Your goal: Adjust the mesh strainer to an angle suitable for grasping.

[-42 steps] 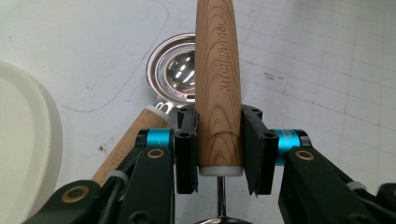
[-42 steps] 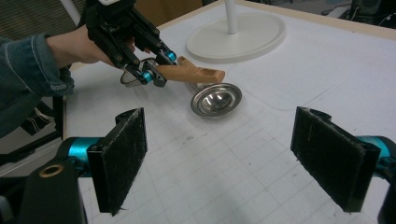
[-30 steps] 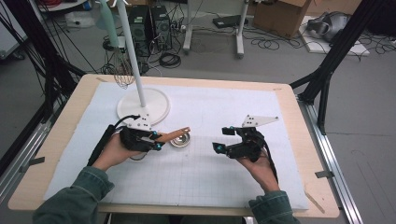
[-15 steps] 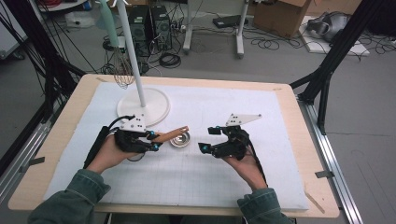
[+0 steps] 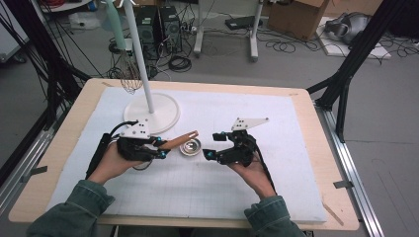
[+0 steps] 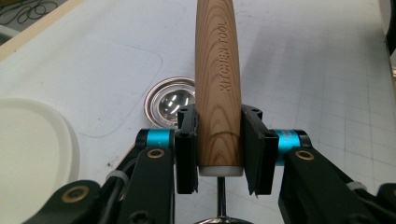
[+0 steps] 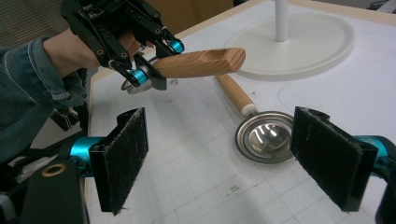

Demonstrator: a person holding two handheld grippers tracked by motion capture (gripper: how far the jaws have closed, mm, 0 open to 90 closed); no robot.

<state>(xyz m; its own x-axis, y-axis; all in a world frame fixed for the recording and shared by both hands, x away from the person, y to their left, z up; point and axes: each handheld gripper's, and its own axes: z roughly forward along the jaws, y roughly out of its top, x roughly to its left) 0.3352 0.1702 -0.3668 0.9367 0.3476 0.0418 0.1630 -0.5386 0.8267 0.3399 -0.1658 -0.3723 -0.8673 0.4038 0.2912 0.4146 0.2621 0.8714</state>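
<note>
My left gripper (image 5: 159, 147) is shut on the wooden handle (image 5: 180, 140) of a kitchen tool, held level above the mat. In the left gripper view both pads clamp that handle (image 6: 218, 93) near its white collar, and a thin metal shaft runs back under the gripper (image 6: 219, 130). A second tool, a small metal ladle (image 5: 190, 146) with its own wooden handle (image 7: 236, 95), lies on the mat below. My right gripper (image 5: 211, 146) stands open just right of the ladle bowl (image 7: 264, 135), its pads (image 7: 123, 154) wide apart with nothing between them. The right gripper view also shows the left gripper (image 7: 149, 70) farther off.
A white stand with a round base (image 5: 150, 111) and a tall pole (image 5: 141, 59) rises at the back left; a wire whisk (image 5: 129, 76) hangs beside it. The white grid mat (image 5: 276, 177) covers the wooden table (image 5: 331, 148). Cables and boxes lie on the floor beyond.
My right gripper has moved left across the mat, closer to the ladle bowl. The left gripper and its wooden-handled tool have stayed put.
</note>
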